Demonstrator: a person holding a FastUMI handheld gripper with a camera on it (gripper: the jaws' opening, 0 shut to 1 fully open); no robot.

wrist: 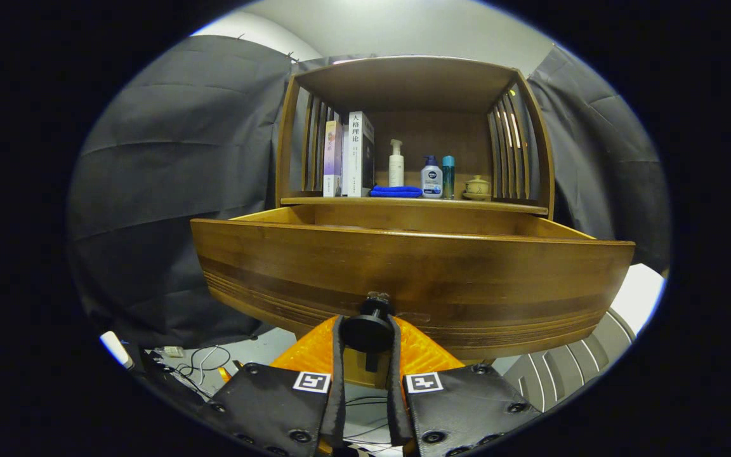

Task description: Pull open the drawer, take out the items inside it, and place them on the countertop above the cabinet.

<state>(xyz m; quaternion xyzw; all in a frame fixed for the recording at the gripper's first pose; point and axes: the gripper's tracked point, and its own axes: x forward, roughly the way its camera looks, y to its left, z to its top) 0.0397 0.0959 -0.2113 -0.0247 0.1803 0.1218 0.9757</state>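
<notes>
The wooden drawer (410, 279) is pulled out toward me, its wide front panel just beyond my fingers. My gripper (367, 333) is shut on the drawer's round black knob (367, 331), with an orange finger (315, 352) pressed against it on each side. From this low angle the drawer's inside is hidden. Above the drawer runs the countertop (505, 205) of the cabinet. On it stand two books (349, 155), a folded blue cloth (396, 191), a white pump bottle (396, 164), a blue-capped white bottle (431, 178), a teal bottle (448, 176) and a small lidded jar (477, 187).
The cabinet's top section has slatted sides (510, 152) and a wooden roof over the countertop. Black cloth walls stand left and right. Cables (204, 362) lie on the floor lower left, and a white ribbed object (562, 368) sits lower right.
</notes>
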